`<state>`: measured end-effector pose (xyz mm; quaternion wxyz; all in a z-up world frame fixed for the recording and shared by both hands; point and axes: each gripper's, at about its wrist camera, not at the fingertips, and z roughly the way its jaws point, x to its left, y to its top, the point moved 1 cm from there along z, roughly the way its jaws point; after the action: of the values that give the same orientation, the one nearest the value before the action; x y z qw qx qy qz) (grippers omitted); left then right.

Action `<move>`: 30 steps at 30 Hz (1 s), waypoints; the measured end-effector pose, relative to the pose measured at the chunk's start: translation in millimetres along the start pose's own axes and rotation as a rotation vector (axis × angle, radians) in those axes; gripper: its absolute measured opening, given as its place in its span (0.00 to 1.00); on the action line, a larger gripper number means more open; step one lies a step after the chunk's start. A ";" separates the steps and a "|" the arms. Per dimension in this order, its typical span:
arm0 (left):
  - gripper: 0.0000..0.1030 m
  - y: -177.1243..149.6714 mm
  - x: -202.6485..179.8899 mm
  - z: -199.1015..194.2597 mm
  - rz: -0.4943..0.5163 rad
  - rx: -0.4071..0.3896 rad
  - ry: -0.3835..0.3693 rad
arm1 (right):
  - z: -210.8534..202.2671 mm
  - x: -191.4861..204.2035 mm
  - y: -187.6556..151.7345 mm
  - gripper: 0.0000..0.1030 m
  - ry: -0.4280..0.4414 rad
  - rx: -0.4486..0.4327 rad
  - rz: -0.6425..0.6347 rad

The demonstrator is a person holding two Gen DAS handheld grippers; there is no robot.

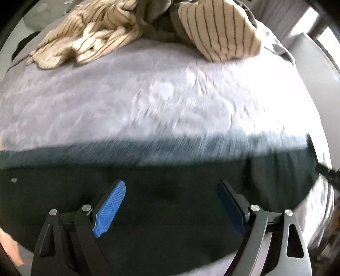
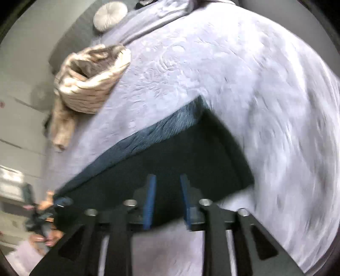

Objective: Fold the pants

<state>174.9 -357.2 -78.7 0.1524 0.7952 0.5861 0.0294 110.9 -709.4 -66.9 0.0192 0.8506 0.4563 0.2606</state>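
Left wrist view first: a fingertip [image 1: 10, 248] peeks in at the far left edge, then the left tongs [image 1: 171, 203] hang wide apart over the dark pants [image 1: 161, 180], nothing between the blue pads [image 1: 110, 209]. Those pants lie flat across the near side of the bed's lavender quilted bedspread [image 1: 148, 95], with a cream striped garment [image 1: 89, 36] crumpled at the far edge. Over to the right wrist view, blurred: a round white cushion [image 2: 110, 16] up top, pants [image 2: 180, 152] spread flat below, and the right tongs [image 2: 167, 182] at a narrow gap above the cloth, gripping nothing.
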 end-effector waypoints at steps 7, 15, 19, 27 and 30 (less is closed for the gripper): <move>0.89 36.3 9.6 53.8 -0.098 -0.010 0.121 | 44.9 -16.1 9.8 0.47 -0.132 0.017 -0.060; 0.89 0.4 100.7 -13.3 -0.103 -0.008 0.255 | 10.6 -19.4 -2.9 0.47 0.013 0.029 0.135; 0.89 -29.7 166.0 -33.3 -0.138 0.000 0.317 | 26.2 51.9 -50.3 0.47 0.329 0.173 0.131; 0.89 -79.2 297.1 -44.7 -0.204 0.009 0.388 | 146.6 226.5 -196.5 0.47 0.641 0.559 0.169; 0.99 -92.3 321.7 -41.4 -0.196 0.005 0.338 | 177.0 250.0 -223.3 0.47 0.644 0.582 0.238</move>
<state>180.5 -21.2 -107.2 0.0519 0.7184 0.6781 0.1461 133.3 -346.4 -173.7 -0.3938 0.7427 0.3924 0.3733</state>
